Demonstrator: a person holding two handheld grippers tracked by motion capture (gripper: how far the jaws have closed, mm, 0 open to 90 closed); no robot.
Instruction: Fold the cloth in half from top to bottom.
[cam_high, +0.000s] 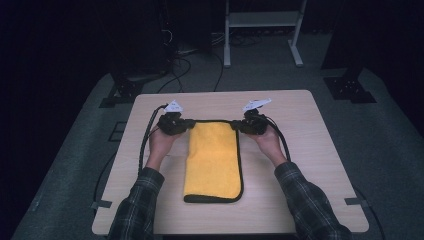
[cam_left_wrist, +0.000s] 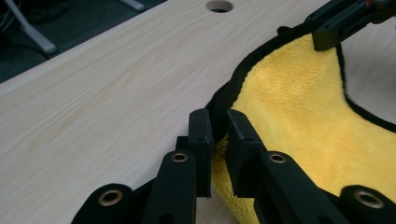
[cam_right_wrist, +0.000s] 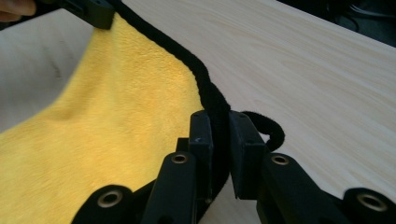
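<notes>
The high view looks down and forward from above my side onto the whole table (cam_high: 300, 200). The camera on my left gripper (cam_left_wrist: 219, 128) sits close behind its jaws, looking across the yellow cloth (cam_left_wrist: 299, 107) toward my right gripper (cam_left_wrist: 341, 23); the right gripper view mirrors it, sharing that cloth

Both forearms reached in over the near edge, sleeved in plaid. The left gripper (cam_high: 190, 124) and the right gripper (cam_high: 235, 123) pointed inward toward each other, each with its jaws clamped on a far corner of the cloth (cam_high: 214, 160).
</notes>
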